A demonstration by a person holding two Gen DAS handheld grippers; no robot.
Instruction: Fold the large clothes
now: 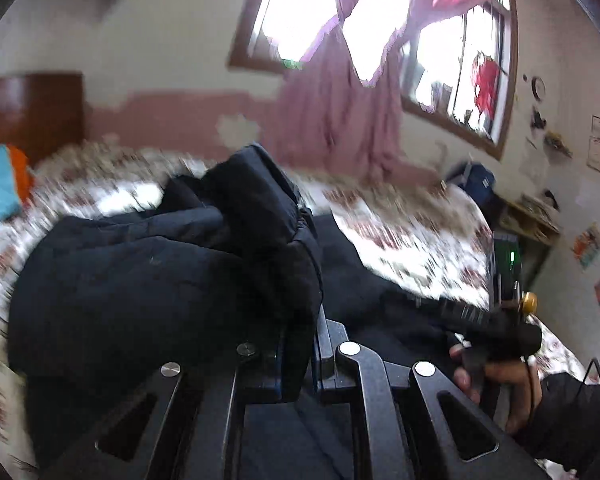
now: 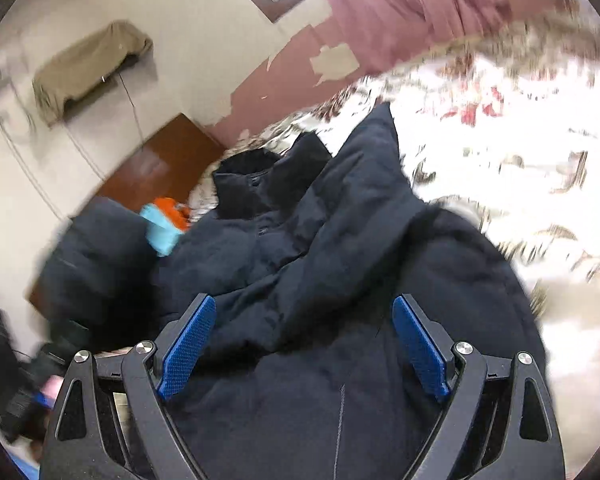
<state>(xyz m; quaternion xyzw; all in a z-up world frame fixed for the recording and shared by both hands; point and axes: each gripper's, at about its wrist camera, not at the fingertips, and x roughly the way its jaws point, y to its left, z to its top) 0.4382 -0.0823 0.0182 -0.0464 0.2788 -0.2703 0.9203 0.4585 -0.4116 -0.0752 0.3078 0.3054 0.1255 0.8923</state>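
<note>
Because its fingers are pinched tight on a thick fold, the left gripper (image 1: 314,344) lifts part of the dark padded jacket (image 2: 320,240) off the floral bedspread (image 2: 520,152), probably to carry it over the body. The right gripper (image 2: 304,344) hangs spread above the jacket, gripping nothing. No containers show; blue and orange cloth (image 1: 0,188) lies by the headboard (image 1: 32,108).

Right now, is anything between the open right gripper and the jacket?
Nothing visible. The right gripper hangs open directly over the dark jacket on the bed. The left gripper is already clamped on its fabric.
</note>
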